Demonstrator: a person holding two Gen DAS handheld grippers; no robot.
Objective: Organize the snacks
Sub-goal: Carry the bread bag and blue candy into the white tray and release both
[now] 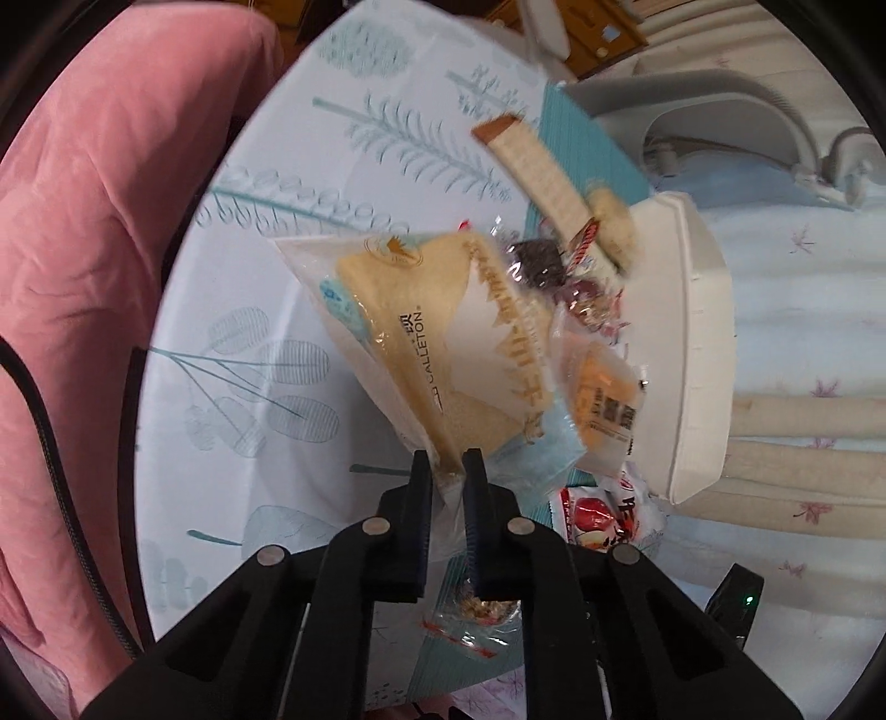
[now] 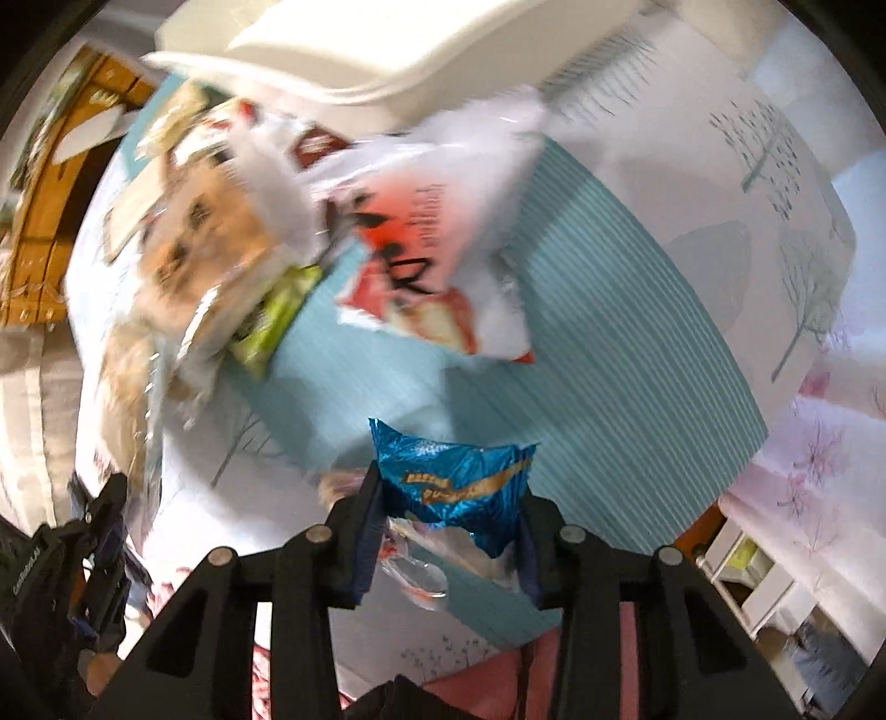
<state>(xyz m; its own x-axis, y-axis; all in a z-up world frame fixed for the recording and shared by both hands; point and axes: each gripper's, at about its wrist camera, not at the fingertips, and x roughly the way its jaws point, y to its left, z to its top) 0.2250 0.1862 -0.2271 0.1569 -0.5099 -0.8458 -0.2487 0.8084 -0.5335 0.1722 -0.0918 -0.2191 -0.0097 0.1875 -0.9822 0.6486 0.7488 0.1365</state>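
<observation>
Left gripper (image 1: 448,471): jaws nearly together, clamped on the clear sealed edge of a triangular sandwich-cake packet (image 1: 443,343), which carries the printed word CALLETON. The packet stands up and away from the fingers, above the round table (image 1: 249,277) with its pale leaf-print cloth. Right gripper (image 2: 451,493): jaws at a moderate width, pads pressed on both sides of a crinkled blue foil snack packet (image 2: 454,476); the packet fills the gap between them and is held clear of the surface. Behind the sandwich packet in the left wrist view lies a loose heap of snacks on a teal striped mat (image 1: 587,138): a long beige wafer bar (image 1: 537,166), a dark wrapped sweet (image 1: 537,257), an orange packet (image 1: 603,399). A red-and-white packet (image 1: 598,515) lies nearer the gripper, to the right of its fingers. A white plastic bin (image 1: 698,343) stands just beside the heap, at the mat's far edge. In the right wrist view the same mat (image 2: 637,360) lies beneath the blue packet; the red-and-white packet (image 2: 443,260), a green wrapper (image 2: 277,315) and a pale cake packet (image 2: 205,249) appear heavily blurred. The white bin (image 2: 360,50) sits at the top of the frame. Pink fabric (image 1: 83,249) fills the left edge of the left view. A flowered cloth (image 2: 819,459) lies to the right of the table.
</observation>
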